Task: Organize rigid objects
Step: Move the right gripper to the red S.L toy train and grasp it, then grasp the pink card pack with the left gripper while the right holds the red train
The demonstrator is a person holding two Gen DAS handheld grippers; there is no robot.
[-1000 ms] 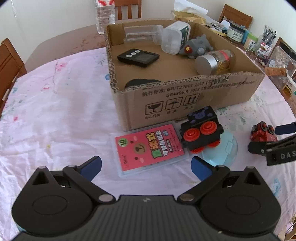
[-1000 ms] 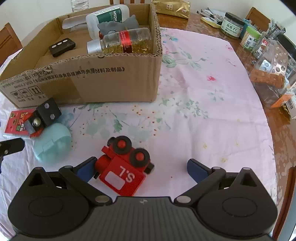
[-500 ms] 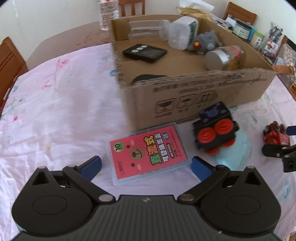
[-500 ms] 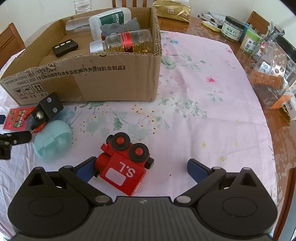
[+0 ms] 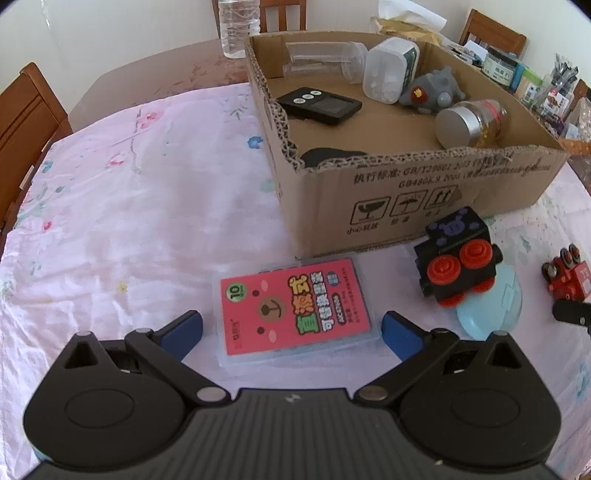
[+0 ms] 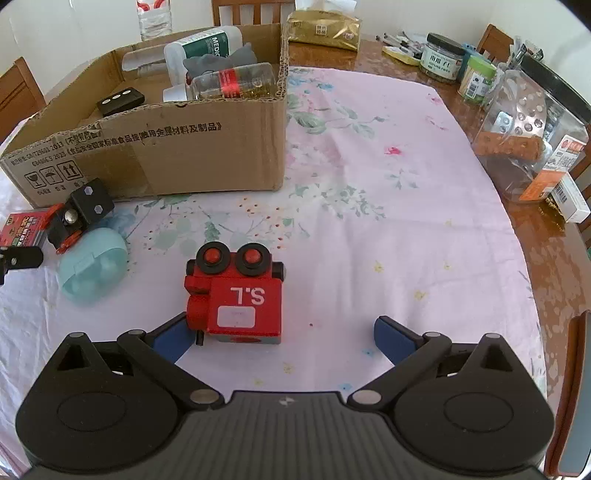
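Observation:
A pink card pack (image 5: 295,306) in a clear case lies flat on the tablecloth between the open fingers of my left gripper (image 5: 291,330). A black toy train with red wheels (image 5: 458,256) rests on a pale blue lid (image 5: 491,306) to its right. A red toy train marked "S.L" (image 6: 236,295) lies by the left finger of my open right gripper (image 6: 275,334). The cardboard box (image 5: 424,192) behind holds a black remote, jars, a bottle and a grey toy. The box (image 6: 166,147), black train (image 6: 79,218) and blue lid (image 6: 94,271) also show in the right wrist view.
Jars, a clear bag and small boxes (image 6: 517,122) crowd the table's right edge. A water bottle (image 5: 238,26) and wooden chairs stand behind the box. The floral cloth (image 5: 129,206) covers the table left of the box.
My left gripper has moved forward and left so the pink card pack now lies between its fingers. My right gripper has closed in on the red train, which has turned squarer to it.

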